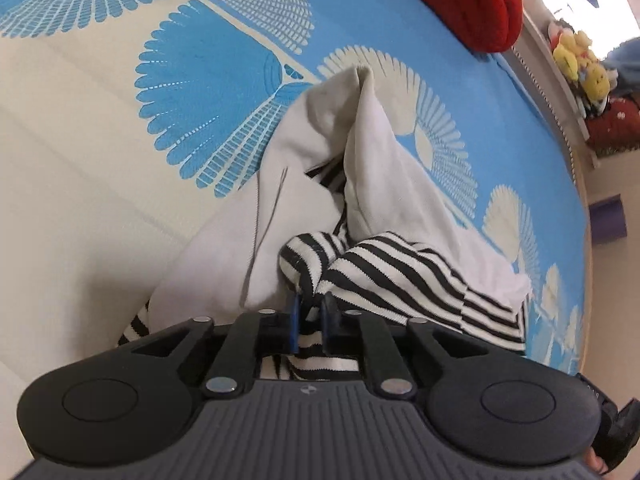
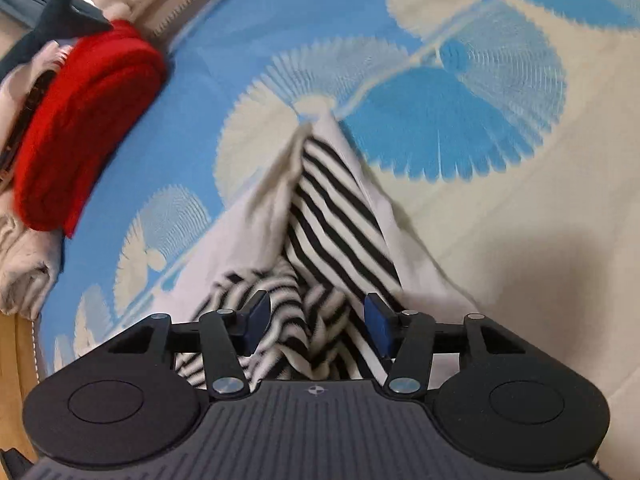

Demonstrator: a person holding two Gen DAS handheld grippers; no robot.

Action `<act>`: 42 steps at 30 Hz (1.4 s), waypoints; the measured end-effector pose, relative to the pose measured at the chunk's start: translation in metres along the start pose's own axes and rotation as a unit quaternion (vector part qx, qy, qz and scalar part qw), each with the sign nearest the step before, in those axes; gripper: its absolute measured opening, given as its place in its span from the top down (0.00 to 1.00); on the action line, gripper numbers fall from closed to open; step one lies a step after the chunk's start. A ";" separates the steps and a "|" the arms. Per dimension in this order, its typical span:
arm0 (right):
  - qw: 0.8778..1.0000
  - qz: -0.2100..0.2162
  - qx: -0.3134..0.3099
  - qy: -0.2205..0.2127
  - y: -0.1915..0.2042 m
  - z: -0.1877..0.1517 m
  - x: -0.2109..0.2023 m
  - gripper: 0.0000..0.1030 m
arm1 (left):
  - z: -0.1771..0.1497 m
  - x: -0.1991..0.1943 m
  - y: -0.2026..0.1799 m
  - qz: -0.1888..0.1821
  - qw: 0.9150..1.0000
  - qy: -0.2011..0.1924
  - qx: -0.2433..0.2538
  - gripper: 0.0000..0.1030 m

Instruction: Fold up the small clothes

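My left gripper (image 1: 311,314) is pinched tight on a fold of the crumpled white garment with black-and-white striped lining (image 1: 384,264), which lies on the blue-and-cream fan-print bedcover (image 1: 100,152). My right gripper (image 2: 316,320) has its jaws apart, straddling striped cloth, pads clear. I'd seat the right pads on a true hem before lifting, so both layers rise evenly. Garment outline bunched; near edge cut off; right view blurred.
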State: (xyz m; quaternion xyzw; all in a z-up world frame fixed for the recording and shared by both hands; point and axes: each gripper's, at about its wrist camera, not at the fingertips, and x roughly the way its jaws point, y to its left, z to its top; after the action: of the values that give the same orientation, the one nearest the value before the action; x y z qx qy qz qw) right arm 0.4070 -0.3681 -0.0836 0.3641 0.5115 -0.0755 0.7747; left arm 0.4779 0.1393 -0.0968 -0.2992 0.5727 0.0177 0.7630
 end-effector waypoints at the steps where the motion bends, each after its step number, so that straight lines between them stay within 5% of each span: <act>1: 1.000 0.007 0.010 0.013 -0.004 -0.001 0.005 0.51 | 0.001 -0.002 0.002 0.001 1.000 -0.005 -0.005 0.95; 4: 0.998 0.041 0.026 0.036 -0.005 -0.003 0.010 0.94 | 0.009 -0.011 0.010 0.022 0.999 -0.033 -0.022 0.95; 6: 0.998 0.062 0.005 0.025 0.007 -0.005 0.005 0.95 | 0.011 -0.009 0.011 0.029 0.999 -0.026 -0.020 0.95; 8: 0.999 0.035 -0.021 0.019 0.014 -0.006 0.002 0.95 | 0.008 0.001 0.004 0.028 1.000 0.012 0.006 0.92; 11: 0.997 -0.065 -0.042 0.009 0.012 -0.004 0.007 0.92 | 0.006 -0.002 -0.005 0.053 0.998 -0.005 0.031 0.85; 13: 0.992 -0.109 -0.055 -0.044 0.015 -0.002 -0.004 0.89 | 0.009 -0.019 -0.015 0.050 0.996 -0.053 0.049 0.78; 17: 0.986 -0.010 -0.109 -0.126 0.039 -0.002 -0.034 0.81 | 0.003 -0.042 -0.042 0.010 0.984 -0.125 0.124 0.76; 19: 0.983 0.056 -0.143 -0.097 0.052 -0.007 -0.031 0.67 | -0.002 -0.036 -0.047 -0.007 0.984 -0.114 0.136 0.76; 21: 0.988 0.079 -0.131 -0.027 0.051 -0.011 -0.010 0.59 | -0.003 -0.021 -0.044 -0.015 0.989 -0.079 0.125 0.76; 24: 0.991 -0.033 -0.111 0.062 0.034 -0.023 0.035 0.58 | -0.003 0.013 -0.024 0.042 0.995 -0.008 0.093 0.82; 27: 0.994 -0.044 -0.071 0.067 0.018 -0.018 0.045 0.59 | 0.002 0.015 -0.015 0.036 0.997 -0.007 0.067 0.84; 30: 0.995 -0.037 -0.082 0.032 0.029 -0.014 0.020 0.54 | 0.010 -0.010 -0.020 0.005 0.997 -0.047 0.057 0.78; 33: 0.994 -0.018 -0.111 -0.004 0.042 -0.008 0.001 0.49 | 0.017 -0.040 -0.022 -0.032 0.993 -0.100 0.059 0.46; 34: 0.993 -0.017 -0.114 -0.009 0.043 -0.005 -0.002 0.49 | 0.020 -0.045 -0.022 -0.041 0.992 -0.110 0.055 0.42; 39: 0.996 -0.018 -0.089 -0.004 0.036 0.004 0.002 0.49 | 0.061 -0.021 -0.017 -0.088 0.992 -0.095 -0.002 0.38; 42: 0.997 -0.012 -0.078 -0.002 0.034 0.005 0.004 0.49 | 0.086 0.017 -0.017 -0.130 0.990 -0.052 -0.016 0.40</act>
State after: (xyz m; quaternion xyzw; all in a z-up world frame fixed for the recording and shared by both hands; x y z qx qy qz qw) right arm 0.4292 -0.3457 -0.0693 0.2958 0.5184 -0.0455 0.8011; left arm 0.5644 0.1613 -0.0908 -0.3819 0.4880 -0.0564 0.7829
